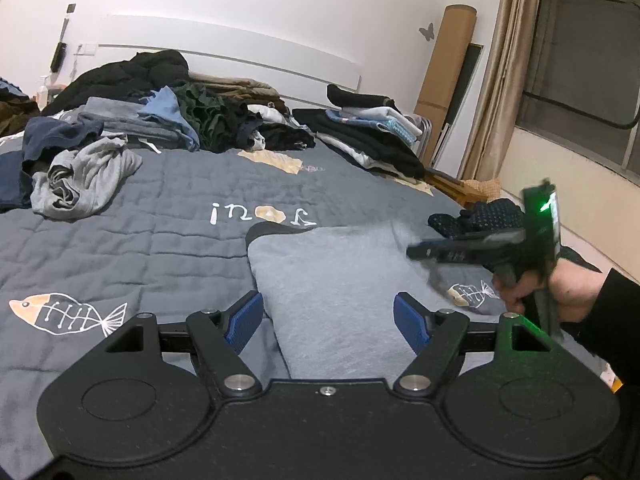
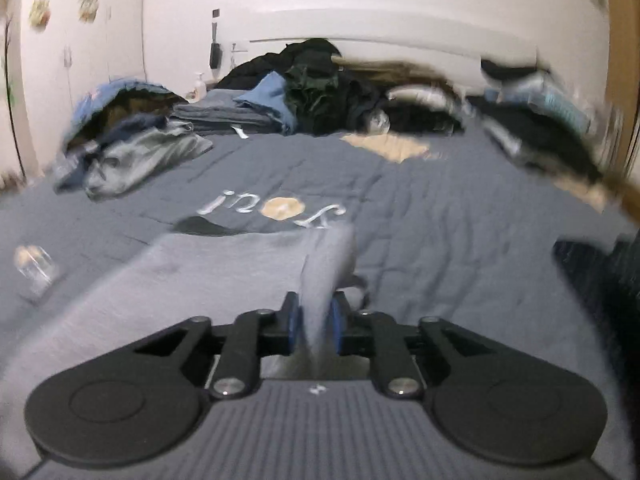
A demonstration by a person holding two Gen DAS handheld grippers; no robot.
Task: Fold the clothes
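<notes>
A light grey garment [image 1: 340, 280] lies spread on the dark grey bedspread [image 1: 160, 216] in front of me. My left gripper [image 1: 329, 322] is open and empty, its blue pads either side of the garment's near part, just above it. My right gripper [image 2: 315, 326] is shut on a raised fold of the same grey garment [image 2: 224, 268], which stands up between the pads. In the left wrist view the right gripper [image 1: 416, 250] reaches in from the right over the garment's right edge. The right wrist view is blurred.
A crumpled grey garment [image 1: 80, 180] lies at the left. A heap of unfolded clothes [image 1: 180, 108] fills the head of the bed. Folded stacks [image 1: 372, 128] sit at the back right. A dark dotted piece [image 1: 480, 216] lies at the bed's right edge.
</notes>
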